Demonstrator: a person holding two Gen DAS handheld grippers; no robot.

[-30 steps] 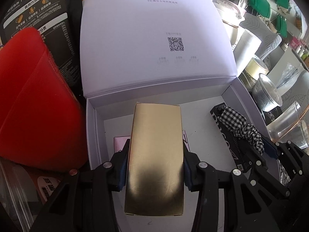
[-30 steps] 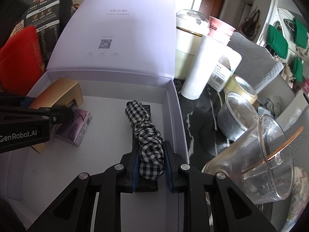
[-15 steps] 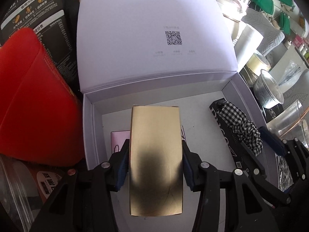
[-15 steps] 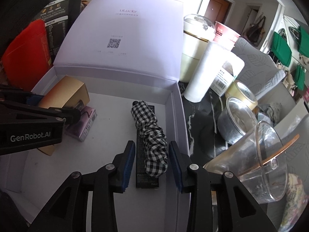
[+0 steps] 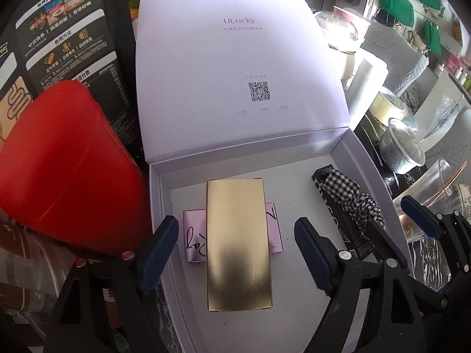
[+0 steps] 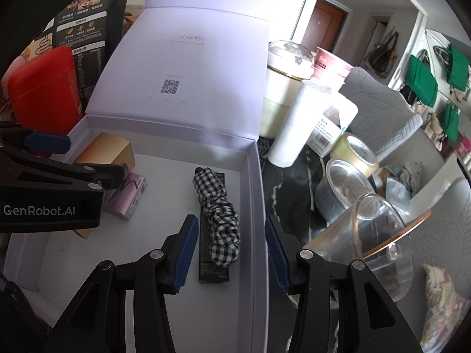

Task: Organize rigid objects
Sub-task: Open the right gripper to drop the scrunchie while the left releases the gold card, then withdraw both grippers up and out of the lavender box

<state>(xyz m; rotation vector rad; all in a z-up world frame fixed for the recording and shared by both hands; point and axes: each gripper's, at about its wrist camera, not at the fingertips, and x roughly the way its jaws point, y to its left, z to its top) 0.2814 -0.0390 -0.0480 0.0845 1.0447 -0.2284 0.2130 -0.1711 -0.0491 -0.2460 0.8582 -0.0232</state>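
An open white gift box (image 5: 156, 194) holds a gold box (image 5: 238, 244) lying across a pink box (image 5: 192, 238). My left gripper (image 5: 235, 229) straddles the gold box with its jaws opening, and both pads stand clear of the box's sides. At the right side of the white box (image 6: 253, 206) lies a long black box (image 6: 213, 267) with a black-and-white checked scrunchie (image 6: 217, 206) on top. My right gripper (image 6: 231, 225) hangs above its near end, jaws opening, touching neither. The right pad is over the white box's wall.
The box's lid (image 5: 235, 73) stands up behind. A red container (image 5: 64, 161) and a black printed bag (image 5: 67, 44) crowd the left. On the dark table at the right are a clear glass pitcher (image 6: 376, 235), a metal tin (image 6: 344, 188), a tape roll (image 6: 356, 153) and a white roll (image 6: 297, 123).
Both grippers have let go: the left jaws spread off the gold box, now resting on the pink box. The right jaws opened off the scrunchie and black box and rose a little.
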